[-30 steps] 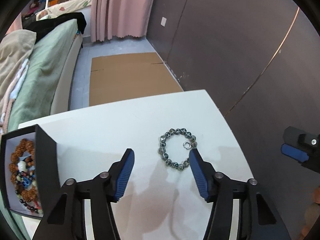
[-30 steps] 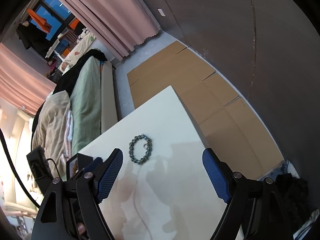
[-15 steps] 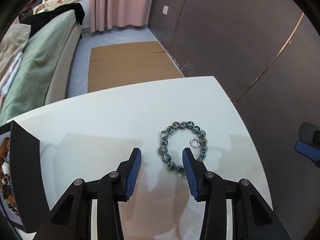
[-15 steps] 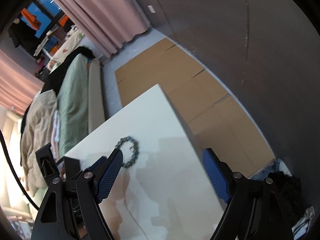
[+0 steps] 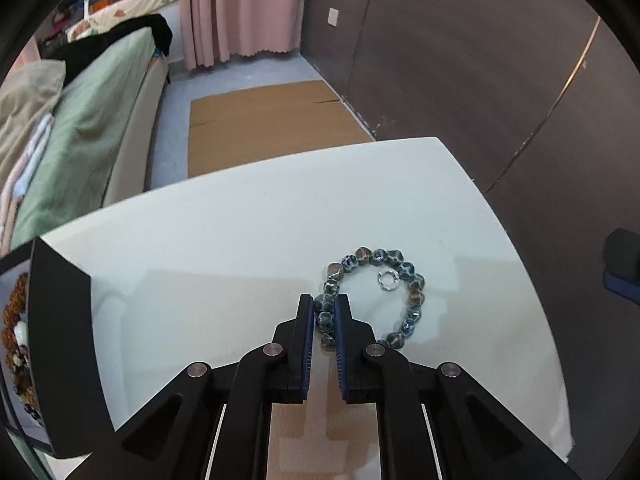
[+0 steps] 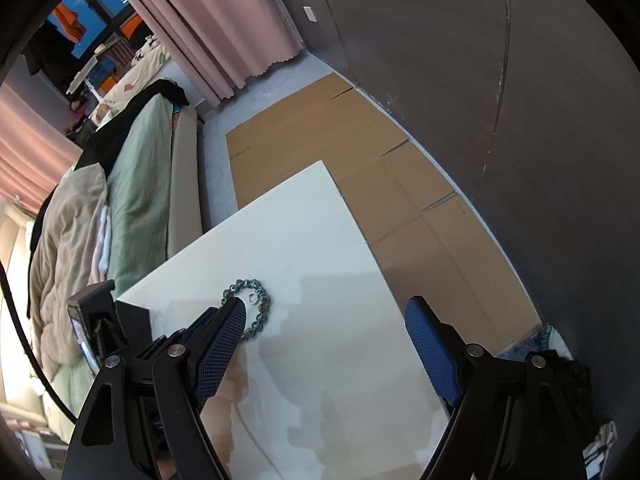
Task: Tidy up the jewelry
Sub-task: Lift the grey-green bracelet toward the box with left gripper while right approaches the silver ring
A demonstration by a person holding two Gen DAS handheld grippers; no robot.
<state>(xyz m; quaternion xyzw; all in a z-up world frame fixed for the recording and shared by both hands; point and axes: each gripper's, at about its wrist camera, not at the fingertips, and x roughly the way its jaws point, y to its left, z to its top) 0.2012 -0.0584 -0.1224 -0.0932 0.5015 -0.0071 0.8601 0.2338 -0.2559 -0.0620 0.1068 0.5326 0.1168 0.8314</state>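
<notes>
A bracelet of dark blue-grey and brown beads (image 5: 414, 298) with a small silver ring (image 5: 387, 280) lies in a loop on the white table (image 5: 240, 240). My left gripper (image 5: 323, 305) points down at the loop's left side. Its jaws are closing, and the blue pads (image 5: 308, 332) press several beads between them. In the right wrist view the same bracelet (image 6: 264, 312) lies just past the left finger of my right gripper (image 6: 324, 320). That gripper hangs wide open above the bare table (image 6: 320, 240), holding nothing.
An open black jewelry box (image 5: 64, 340) with several bead strings (image 5: 14, 340) stands at the table's left edge. The table's right edge drops to flattened cardboard (image 6: 420, 200) by a dark wall (image 5: 480, 60). A bed with green bedding (image 5: 92, 128) lies beyond, to the left.
My left gripper came down to the bracelet and its jaws went from wide apart to closed on the beads of the left side. The right gripper stayed open and turned slightly.
</notes>
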